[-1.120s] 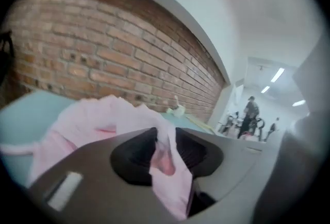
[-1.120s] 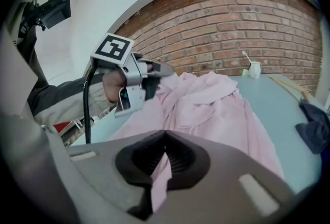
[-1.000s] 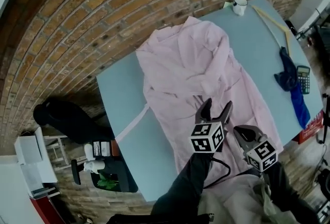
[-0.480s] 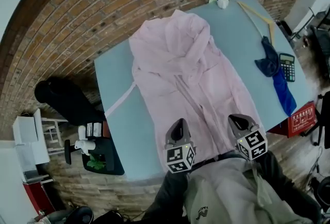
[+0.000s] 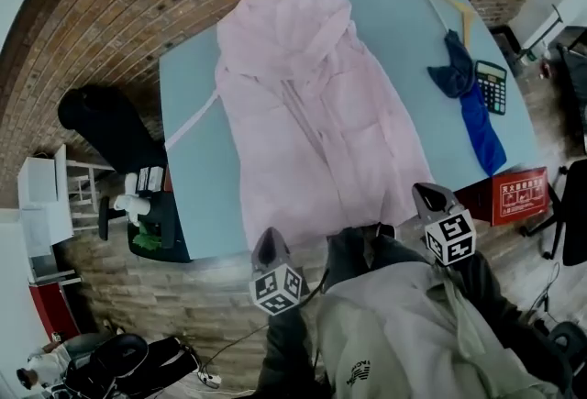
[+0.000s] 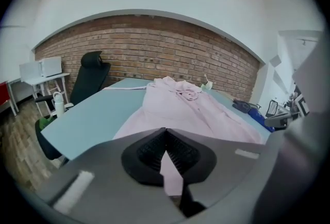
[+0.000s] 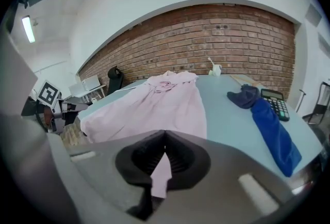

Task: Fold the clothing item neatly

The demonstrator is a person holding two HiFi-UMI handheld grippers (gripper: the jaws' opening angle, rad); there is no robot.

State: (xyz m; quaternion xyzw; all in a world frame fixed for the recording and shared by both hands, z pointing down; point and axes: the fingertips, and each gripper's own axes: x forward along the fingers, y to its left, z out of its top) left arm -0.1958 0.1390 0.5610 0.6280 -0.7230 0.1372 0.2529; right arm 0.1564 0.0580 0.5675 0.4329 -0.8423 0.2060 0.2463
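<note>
Head view shows a pale pink, robe-like fabric garment (image 5: 312,113) lying lengthwise and mostly flat on the light blue worktop (image 5: 188,168). Its collar end lies towards the brick wall and its hem at the near edge. The left gripper (image 5: 270,246) and the right gripper (image 5: 429,200) sit at that near edge, well apart, one by each hem corner.

In the left gripper view the ridged black fingers (image 6: 149,153) are closed together with a strip of pink cloth pinched between them. The right gripper view shows the same, with its fingers (image 7: 180,158) clamped on a pink fold.

This looks like the step of drawing the hem taut to straighten the garment before the first fold. The next move probably calls for lifting both corners together and carrying them evenly towards the collar. The grippers should stay level with each other so the hem lands square. The path should also stay clear of the dark blue cloth (image 5: 477,113) lying well to the right.
</note>
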